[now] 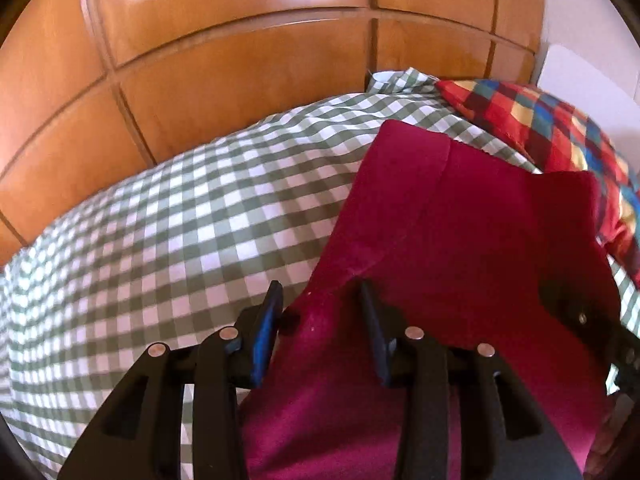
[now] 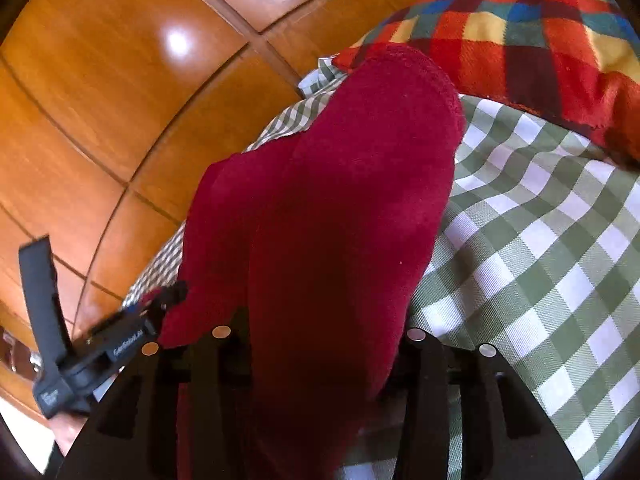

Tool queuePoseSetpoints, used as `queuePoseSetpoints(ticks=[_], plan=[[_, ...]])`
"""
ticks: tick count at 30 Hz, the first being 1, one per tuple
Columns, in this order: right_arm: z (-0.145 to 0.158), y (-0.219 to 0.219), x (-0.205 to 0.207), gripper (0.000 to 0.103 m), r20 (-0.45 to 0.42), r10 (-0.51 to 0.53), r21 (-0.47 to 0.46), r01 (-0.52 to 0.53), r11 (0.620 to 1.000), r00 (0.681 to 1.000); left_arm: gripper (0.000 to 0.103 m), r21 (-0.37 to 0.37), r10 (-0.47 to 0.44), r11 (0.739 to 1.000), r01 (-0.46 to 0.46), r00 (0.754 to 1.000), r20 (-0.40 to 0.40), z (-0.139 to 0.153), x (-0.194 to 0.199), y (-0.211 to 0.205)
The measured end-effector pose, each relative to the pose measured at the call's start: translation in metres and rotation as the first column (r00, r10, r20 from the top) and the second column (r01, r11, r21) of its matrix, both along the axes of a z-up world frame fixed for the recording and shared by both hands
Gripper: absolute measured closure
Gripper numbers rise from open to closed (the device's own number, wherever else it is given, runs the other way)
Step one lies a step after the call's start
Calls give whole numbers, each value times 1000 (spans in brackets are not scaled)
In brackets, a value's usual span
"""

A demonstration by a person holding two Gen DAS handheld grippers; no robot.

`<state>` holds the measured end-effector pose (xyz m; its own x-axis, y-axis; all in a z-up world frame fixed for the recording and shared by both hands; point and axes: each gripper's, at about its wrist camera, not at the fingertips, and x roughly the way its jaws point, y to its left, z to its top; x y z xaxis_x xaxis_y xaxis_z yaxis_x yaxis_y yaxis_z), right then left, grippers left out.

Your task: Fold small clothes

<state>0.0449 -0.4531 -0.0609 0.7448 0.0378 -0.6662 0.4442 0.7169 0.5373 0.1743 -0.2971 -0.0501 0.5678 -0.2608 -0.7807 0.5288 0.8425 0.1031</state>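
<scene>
Both grippers hold one dark red garment [image 1: 460, 240] up over a bed, so the step in hand looks like a carrying or laying-over move in the middle of a fold, not the first pick-up.

In the left wrist view the left gripper [image 1: 322, 304] has the cloth's edge running between its fingers [image 1: 268, 320], which stand partly apart. The fabric bunches there, but I cannot tell for certain that the pads press on it. In the right wrist view the garment drapes straight over the right gripper [image 2: 320, 344] and hides its fingers, so their state cannot be read, though the cloth hangs as if it is carried from there.

The garment reads as a soft, fleecy knit with a matte nap, a stitched seam down its length and a rounded hemmed end at the far side. It sags in a long lobe above the green-and-white checked bedsheet [image 1: 160, 220], a smooth woven cotton.

Beyond it lies a coarser plaid blanket [image 2: 520, 28] in red, yellow, blue and green, and behind that a glossy panelled wooden headboard [image 1: 240, 60].

The next move probably calls for lowering the two held ends together and level, so that the layers land edge on edge on the sheet without twisting.
</scene>
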Motion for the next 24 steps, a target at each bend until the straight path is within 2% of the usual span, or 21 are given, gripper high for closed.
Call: queuePoseSetpoints(ticks=[1, 2, 4, 5, 6, 10, 12, 14, 17, 18, 20, 22, 24], plan=[[1, -2, 1, 55, -8, -1, 5, 1, 1000, 1000, 59, 22, -10, 1000, 10, 1000, 13, 0, 1, -1], [2, -6, 1, 47, -12, -4, 9, 4, 1000, 1000, 56, 25, -11, 1000, 10, 1000, 14, 1, 3, 0], [8, -6, 8, 36, -31, -5, -12, 5, 1000, 1000, 54, -33, 10, 999, -11, 999, -31, 9, 8, 12], [12, -8, 6, 26, -39, -8, -29, 7, 1000, 999, 54, -80, 23, 996, -27, 998, -51, 16, 8, 20], [15, -8, -1, 23, -44, -14, -49, 12, 999, 999, 54, -106, 33, 994, -38, 998, -51, 19, 7, 27], [46, -2, -22, 23, -32, -77, -216, 69, 974, 996, 55, -167, 61, 985, -51, 996, 58, 39, -25, 63], [61, 6, -29, 24, -13, -55, -271, 49, 961, 998, 56, -177, 63, 983, -47, 994, 90, 42, -38, 73], [74, 29, -29, 31, -3, 4, -349, -5, 937, 1000, 56, -171, 56, 984, -39, 994, 96, 41, -46, 76], [75, 61, -19, 38, -41, 106, -433, -113, 894, 994, 57, -104, 61, 993, -58, 998, 29, 21, -39, 68], [69, 72, -5, 38, -81, 116, -456, -140, 879, 990, 56, -85, 62, 994, -62, 998, -4, 13, -32, 62], [38, 84, 18, 38, -219, 99, -490, -197, 849, 971, 54, -62, 83, 994, -86, 995, -53, -5, -19, 56], [23, 80, 21, 38, -183, 58, -503, -144, 852, 981, 49, -57, 99, 993, -103, 993, -58, -10, -12, 51], [24, 77, 25, 38, -182, 37, -488, -123, 864, 983, 49, -67, 106, 992, -111, 992, -72, -8, -10, 52]])
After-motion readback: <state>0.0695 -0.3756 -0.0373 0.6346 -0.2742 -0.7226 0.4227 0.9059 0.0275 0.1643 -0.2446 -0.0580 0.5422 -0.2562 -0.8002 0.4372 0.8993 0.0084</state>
